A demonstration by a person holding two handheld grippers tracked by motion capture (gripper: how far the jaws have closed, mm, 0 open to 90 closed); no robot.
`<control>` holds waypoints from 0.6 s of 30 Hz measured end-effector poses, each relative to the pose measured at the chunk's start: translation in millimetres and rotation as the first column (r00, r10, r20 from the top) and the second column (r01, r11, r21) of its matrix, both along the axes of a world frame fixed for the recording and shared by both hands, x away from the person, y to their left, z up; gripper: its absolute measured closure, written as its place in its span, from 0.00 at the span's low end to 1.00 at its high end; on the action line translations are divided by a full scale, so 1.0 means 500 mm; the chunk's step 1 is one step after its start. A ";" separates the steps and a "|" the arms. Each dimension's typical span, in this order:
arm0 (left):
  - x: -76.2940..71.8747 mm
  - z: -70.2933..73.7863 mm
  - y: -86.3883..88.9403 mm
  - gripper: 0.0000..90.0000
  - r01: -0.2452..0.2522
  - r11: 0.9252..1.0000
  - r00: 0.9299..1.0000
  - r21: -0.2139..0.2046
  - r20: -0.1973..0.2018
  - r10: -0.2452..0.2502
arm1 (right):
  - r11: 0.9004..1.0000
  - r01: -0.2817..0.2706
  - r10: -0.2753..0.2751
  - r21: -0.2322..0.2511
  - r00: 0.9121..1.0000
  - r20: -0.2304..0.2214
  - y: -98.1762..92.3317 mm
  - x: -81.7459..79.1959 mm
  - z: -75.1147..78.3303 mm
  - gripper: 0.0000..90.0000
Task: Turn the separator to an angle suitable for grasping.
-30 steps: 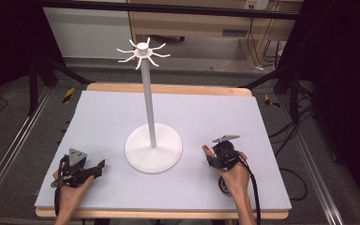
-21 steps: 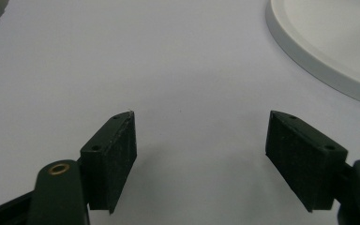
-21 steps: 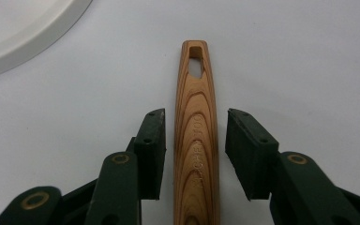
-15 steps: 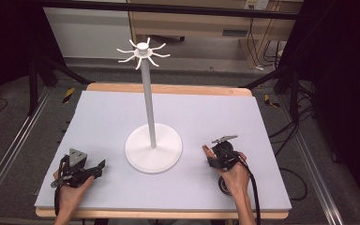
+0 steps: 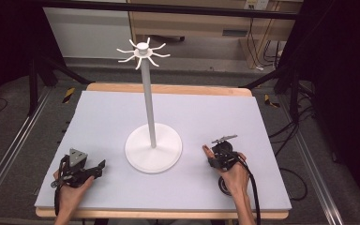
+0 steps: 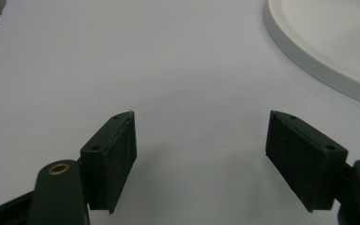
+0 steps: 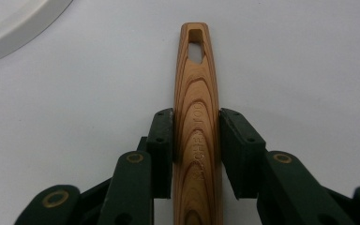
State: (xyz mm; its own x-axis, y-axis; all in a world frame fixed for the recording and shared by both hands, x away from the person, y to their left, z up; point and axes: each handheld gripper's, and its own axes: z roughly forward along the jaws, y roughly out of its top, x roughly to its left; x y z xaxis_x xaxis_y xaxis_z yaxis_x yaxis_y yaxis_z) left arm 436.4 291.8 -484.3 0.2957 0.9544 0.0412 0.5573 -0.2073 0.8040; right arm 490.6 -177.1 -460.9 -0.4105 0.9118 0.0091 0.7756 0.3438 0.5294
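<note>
A white stand [image 5: 146, 93] with a round base [image 5: 153, 147] and a ring of hooks [image 5: 143, 50] at its top rises from the middle of the table. My right gripper [image 5: 219, 153] rests on the table right of the base, shut on a wooden utensil handle [image 7: 196, 89]. The handle has a slot hole at its far end and points away over the table surface. My left gripper [image 5: 97, 168] lies left of the base, open [image 6: 199, 154], with nothing between its black pads [image 6: 117, 154]. The base rim [image 6: 318, 61] shows ahead to its right.
The pale grey table top [image 5: 103, 117] sits on a wooden board with an edge [image 5: 168, 88] at the back. Black frame posts [image 5: 33, 79] and cables [image 5: 290, 136] stand around the table. A dark round object [image 5: 224, 185] lies under the person's right wrist.
</note>
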 end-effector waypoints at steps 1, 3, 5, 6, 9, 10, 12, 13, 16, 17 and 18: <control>0.000 0.000 0.000 0.27 0.000 1.000 1.000 0.001 0.001 0.000 | 1.000 -0.004 0.004 -0.004 1.000 0.001 0.000 0.001 0.000 0.74; 0.000 0.000 0.000 0.27 0.000 1.000 1.000 0.002 0.002 0.000 | 1.000 0.000 0.000 -0.006 1.000 -0.005 0.002 0.001 0.001 0.74; 0.000 0.000 0.000 0.27 0.000 1.000 1.000 0.002 0.001 0.000 | 1.000 0.004 -0.004 -0.013 1.000 -0.012 0.003 0.002 0.002 0.75; 0.000 0.000 0.000 0.27 0.000 1.000 1.000 0.002 0.001 0.000 | 1.000 0.007 -0.008 -0.011 1.000 -0.017 0.004 0.002 0.003 0.75; 0.000 0.000 0.000 0.27 0.000 1.000 1.000 0.003 0.000 0.000 | 1.000 0.014 -0.014 -0.008 0.999 -0.034 0.004 0.004 0.005 0.75; 0.000 0.000 0.000 0.27 0.000 1.000 1.000 0.003 0.001 0.000 | 1.000 0.015 -0.015 -0.008 0.999 -0.036 0.004 0.005 0.005 0.75; 0.000 0.000 0.000 0.27 0.000 1.000 1.000 0.003 0.001 0.000 | 1.000 0.020 -0.020 -0.006 0.999 -0.044 0.004 0.005 0.006 0.75; 0.000 0.000 0.000 0.27 0.000 1.000 1.000 0.002 0.001 0.000 | 1.000 0.024 -0.024 -0.005 0.999 -0.048 0.005 0.005 0.006 0.75; 0.000 0.000 0.000 0.27 0.001 1.000 1.000 0.002 0.001 -0.001 | 1.000 0.031 -0.031 0.001 0.998 -0.049 0.002 0.006 0.007 0.75; 0.000 0.000 0.000 0.27 0.001 1.000 1.000 0.002 0.001 -0.001 | 0.999 0.036 -0.036 0.006 0.998 -0.051 0.001 0.005 0.009 0.75; 0.000 0.000 0.000 0.27 0.001 1.000 1.000 0.002 0.001 -0.001 | 0.999 0.037 -0.036 0.012 0.998 -0.047 -0.001 0.004 0.010 0.75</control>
State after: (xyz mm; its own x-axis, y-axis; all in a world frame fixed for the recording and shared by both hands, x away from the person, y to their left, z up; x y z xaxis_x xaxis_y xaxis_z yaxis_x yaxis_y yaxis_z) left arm 436.3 291.7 -484.2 0.2963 0.9541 0.0434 0.5561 -0.2093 0.8043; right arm 492.7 -177.6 -455.9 -0.3757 0.9259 0.0392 0.8114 0.3082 0.4966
